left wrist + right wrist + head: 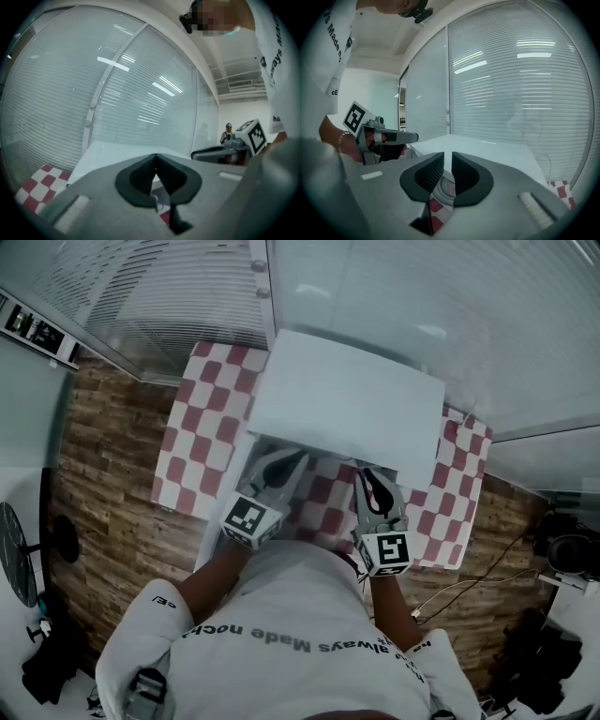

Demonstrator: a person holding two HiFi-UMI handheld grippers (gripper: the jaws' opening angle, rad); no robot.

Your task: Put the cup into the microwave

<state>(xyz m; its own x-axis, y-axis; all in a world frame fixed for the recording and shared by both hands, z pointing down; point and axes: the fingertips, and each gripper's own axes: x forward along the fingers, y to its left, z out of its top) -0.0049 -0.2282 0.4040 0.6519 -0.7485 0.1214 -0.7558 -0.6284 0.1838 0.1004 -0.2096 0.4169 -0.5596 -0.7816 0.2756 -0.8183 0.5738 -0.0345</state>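
Note:
A white microwave (347, 399) stands on a table with a red-and-white checked cloth (202, 418), its top facing the head view and its door hidden from above. Just in front of it, my left gripper (298, 460) points at its lower left edge, jaws meeting at the tips. My right gripper (367, 474) hovers to the right, jaws nearly together and holding nothing. In the right gripper view, a pale round rim (443, 187), possibly the cup, shows low between the jaws of the right gripper (447, 164). The left gripper (155, 159) faces the microwave (122, 154).
Glass walls with blinds (169, 287) close in behind the table. Wood-pattern floor (103, 484) lies to the left and right. A cable (469, 587) trails on the floor at the right, and a dark fan (19, 554) stands at far left.

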